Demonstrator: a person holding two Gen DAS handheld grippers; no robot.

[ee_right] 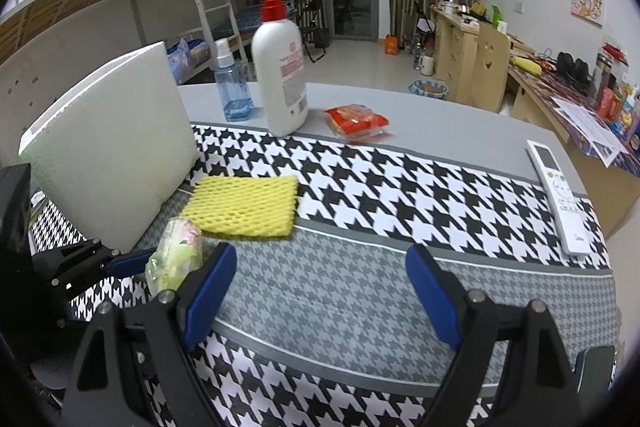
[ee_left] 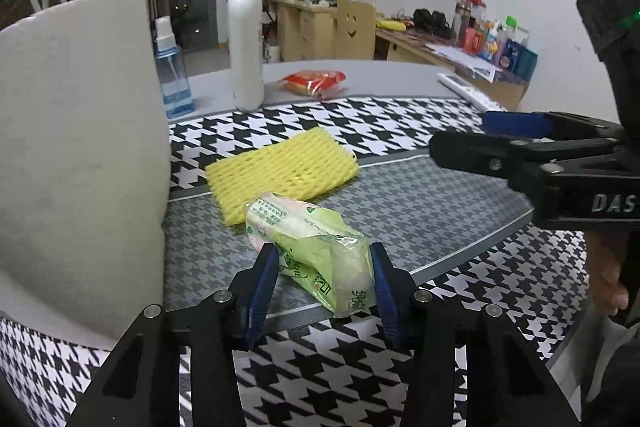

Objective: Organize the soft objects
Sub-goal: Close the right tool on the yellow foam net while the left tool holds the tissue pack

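Observation:
A tissue pack (ee_left: 316,223) in green and pink plastic wrap lies on the grey houndstooth strip of the tablecloth. My left gripper (ee_left: 322,251) is shut on its near end, one blue pad against each side. In the right wrist view the pack (ee_right: 176,255) sits at the lower left, with a left gripper finger (ee_right: 128,261) against it. A yellow foam net (ee_left: 280,171) lies flat just beyond the pack. To the right, my right gripper (ee_right: 320,253) stands open over bare cloth with nothing between its fingers. A red packet (ee_right: 356,123) lies further back.
A big white foam block (ee_right: 112,147) leans at the left, close to the pack. Behind the net stand a white pump bottle (ee_right: 282,75) and a blue spray bottle (ee_right: 234,91). A white remote (ee_right: 560,195) lies near the table's right edge.

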